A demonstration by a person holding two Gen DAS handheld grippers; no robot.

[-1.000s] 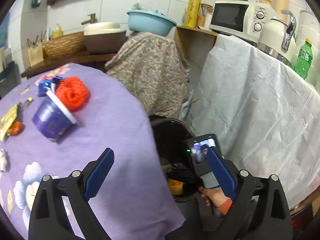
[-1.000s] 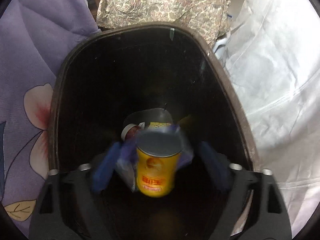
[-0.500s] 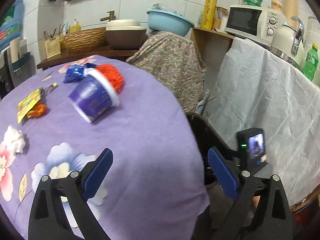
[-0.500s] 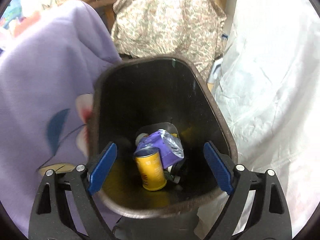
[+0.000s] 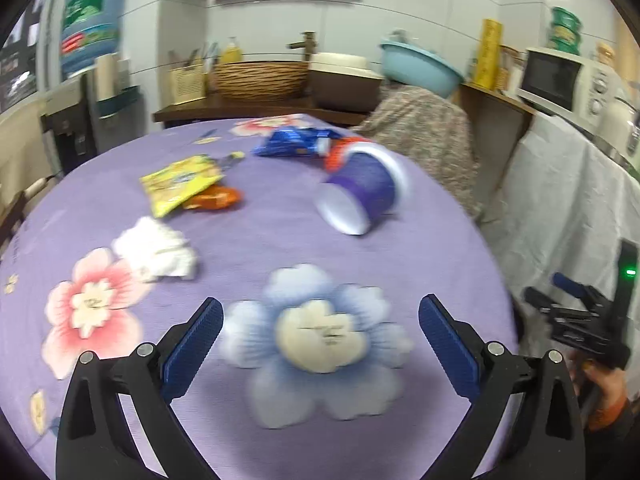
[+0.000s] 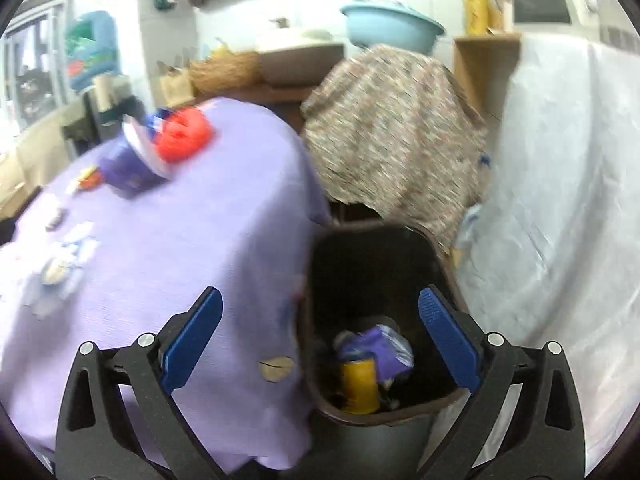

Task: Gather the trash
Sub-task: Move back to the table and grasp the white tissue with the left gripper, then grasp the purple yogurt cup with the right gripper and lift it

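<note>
Both hand-held grippers, left (image 5: 320, 336) and right (image 6: 320, 328), are held released and empty, the right's jaws just widened; the yellow can (image 6: 359, 386) is seen in the bin (image 6: 320, 396), the purple cup (image 5: 360, 196) on the tabletop (image 5: 260, 248).

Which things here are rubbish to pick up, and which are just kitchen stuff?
For the job: purple cup, blue wrapper, yellow packet, orange wrapper, crumpled tissue, red netting ball, bin with a yellow can inside.

Just lying about: microwave, blue basin, wicker basket, water jug.
</note>
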